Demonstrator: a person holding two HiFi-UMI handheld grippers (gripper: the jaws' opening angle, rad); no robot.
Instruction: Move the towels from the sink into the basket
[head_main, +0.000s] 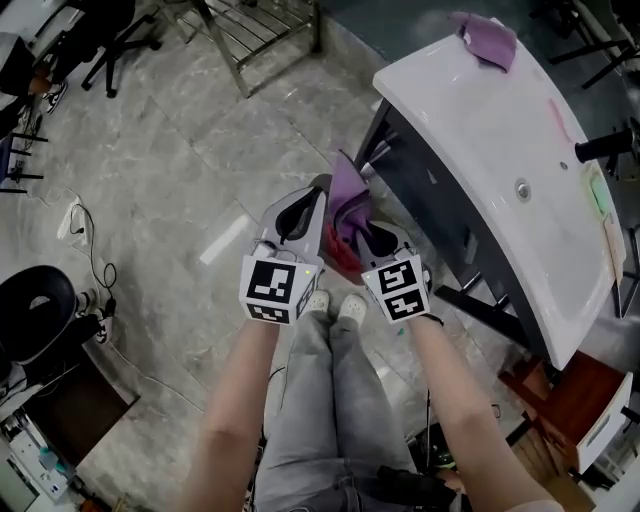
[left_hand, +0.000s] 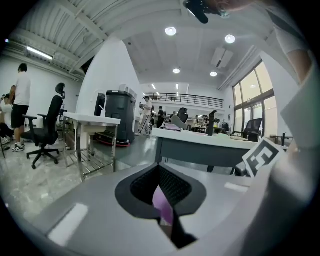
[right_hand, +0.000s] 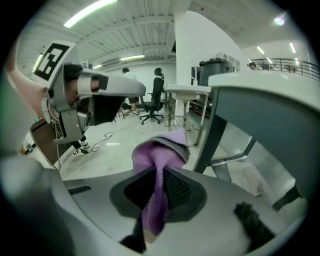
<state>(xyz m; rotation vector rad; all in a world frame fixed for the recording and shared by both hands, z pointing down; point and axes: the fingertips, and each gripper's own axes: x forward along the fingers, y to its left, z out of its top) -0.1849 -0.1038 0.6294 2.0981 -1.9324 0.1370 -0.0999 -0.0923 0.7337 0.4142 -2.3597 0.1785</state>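
Just ahead of the person's shoes (head_main: 335, 303), the left gripper (head_main: 315, 195) and right gripper (head_main: 368, 235) each pinch 1 purple towel (head_main: 348, 195), jaws pressed onto the cloth. It hangs bunched between them over the red basket (head_main: 338, 262) (probably to drop in cleanly). Farther off, a 2nd purple towel (head_main: 487, 40) lies on the far rim of the sink (head_main: 470, 120), not yet moved.

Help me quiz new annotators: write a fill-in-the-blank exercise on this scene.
The left gripper and right gripper both pinch one ___ towel.
A second towel lies on the ___ sink.
The basket below the held towel is ___.
Missing words: purple; white; red.
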